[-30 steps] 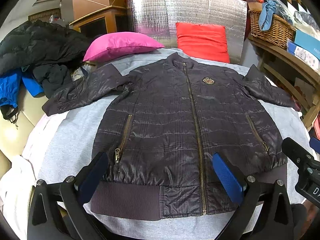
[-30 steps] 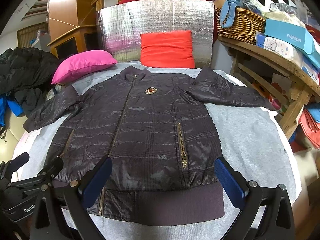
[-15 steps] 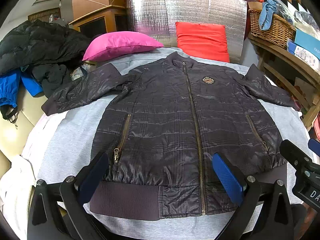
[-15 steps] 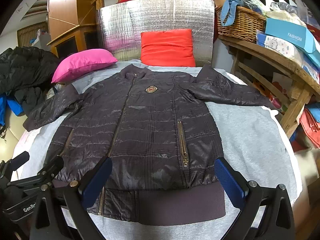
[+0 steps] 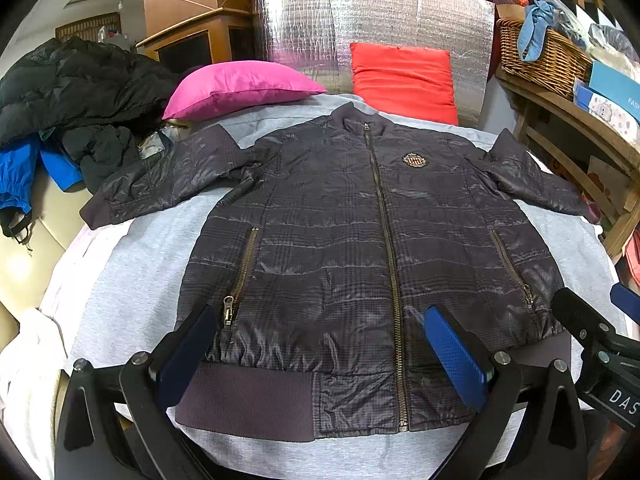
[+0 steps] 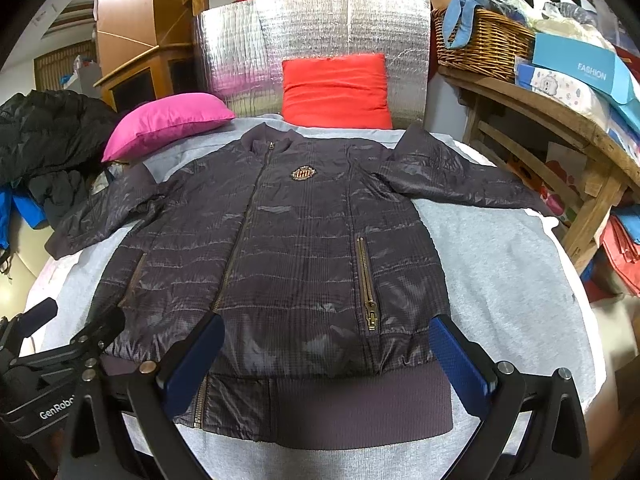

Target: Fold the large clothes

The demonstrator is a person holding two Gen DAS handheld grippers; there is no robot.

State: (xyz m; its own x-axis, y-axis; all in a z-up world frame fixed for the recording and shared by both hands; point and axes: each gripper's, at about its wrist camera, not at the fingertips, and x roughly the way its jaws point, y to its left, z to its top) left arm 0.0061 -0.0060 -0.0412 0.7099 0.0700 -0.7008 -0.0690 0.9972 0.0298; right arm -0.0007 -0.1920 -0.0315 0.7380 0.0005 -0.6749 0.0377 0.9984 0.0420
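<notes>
One wicker basket [image 6: 484,42] holds blue cloth [image 6: 460,20], perhaps more behind.

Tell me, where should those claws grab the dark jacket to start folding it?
Probably the sleeve cuffs. The jacket lies flat, zipped, front up, both sleeves spread sideways. The left claw could take the left cuff from the outer side, and the right claw the right sleeve, folding each inward.
</notes>
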